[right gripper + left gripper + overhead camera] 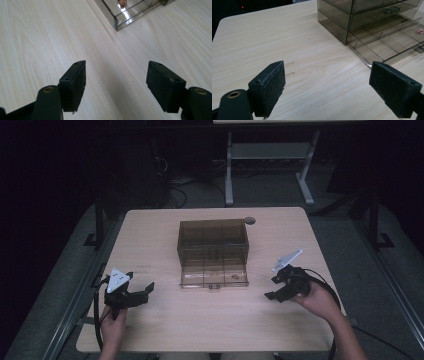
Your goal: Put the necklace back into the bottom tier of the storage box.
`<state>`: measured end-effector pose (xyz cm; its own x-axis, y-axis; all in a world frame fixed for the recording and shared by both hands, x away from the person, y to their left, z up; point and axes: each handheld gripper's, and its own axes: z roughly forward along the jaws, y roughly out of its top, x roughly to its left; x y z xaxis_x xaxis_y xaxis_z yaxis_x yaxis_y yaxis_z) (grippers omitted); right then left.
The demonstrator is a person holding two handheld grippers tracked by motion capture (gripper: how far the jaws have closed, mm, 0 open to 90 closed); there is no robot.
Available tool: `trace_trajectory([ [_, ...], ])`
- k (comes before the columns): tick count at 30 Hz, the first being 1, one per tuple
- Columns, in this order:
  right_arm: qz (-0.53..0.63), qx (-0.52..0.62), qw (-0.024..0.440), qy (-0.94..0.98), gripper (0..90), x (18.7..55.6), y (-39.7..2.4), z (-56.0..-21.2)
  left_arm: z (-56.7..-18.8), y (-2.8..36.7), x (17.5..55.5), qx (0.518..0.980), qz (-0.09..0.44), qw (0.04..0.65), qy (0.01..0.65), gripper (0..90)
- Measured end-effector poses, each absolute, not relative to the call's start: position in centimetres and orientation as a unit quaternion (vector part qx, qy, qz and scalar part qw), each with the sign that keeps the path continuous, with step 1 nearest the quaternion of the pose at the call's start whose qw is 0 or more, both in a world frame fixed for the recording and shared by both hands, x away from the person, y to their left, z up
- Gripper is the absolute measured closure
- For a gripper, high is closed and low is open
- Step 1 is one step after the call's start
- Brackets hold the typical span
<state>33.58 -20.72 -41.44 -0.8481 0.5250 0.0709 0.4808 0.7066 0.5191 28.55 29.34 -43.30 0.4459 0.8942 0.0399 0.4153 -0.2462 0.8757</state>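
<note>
A smoky transparent drawer cabinet (pixel 213 241) stands at the middle of the table, its bottom drawer (pixel 214 276) pulled out toward me. A small brownish object (pixel 234 276) lies in the drawer's right compartment; it appears as a pinkish speck (pixel 420 31) in the left gripper view and at the top of the right gripper view (pixel 122 3). My left gripper (pixel 142 289) rests open at the table's front left, jaws wide with nothing between them (pixel 327 87). My right gripper (pixel 272 287) is open at the front right, empty (pixel 116 82), pointing toward the drawer's corner (pixel 116 23).
The light wooden table (pixel 210 320) has bare room in front of the drawer and on both sides. A round cable grommet (pixel 250 220) sits at the back right of the cabinet. Beyond the table are dark floor, cables and a white desk frame (pixel 270 155).
</note>
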Motion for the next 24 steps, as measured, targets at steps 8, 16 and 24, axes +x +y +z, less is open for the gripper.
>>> trace_trajectory([
  [8,0.27,0.275,0.042,0.922,31.9,32.6,-21.4,-42.1,-43.3,29.3,28.5,0.737,0.283,0.424,0.444,13.0],
  [16,0.273,0.279,0.037,0.92,31.9,31.6,-21.8,-42.8,-43.4,29.2,28.5,0.738,0.283,0.423,0.443,13.0],
  [24,0.274,0.279,0.037,0.92,31.9,30.8,-22.1,-43.3,-43.4,29.2,28.5,0.738,0.282,0.423,0.444,13.0],
])
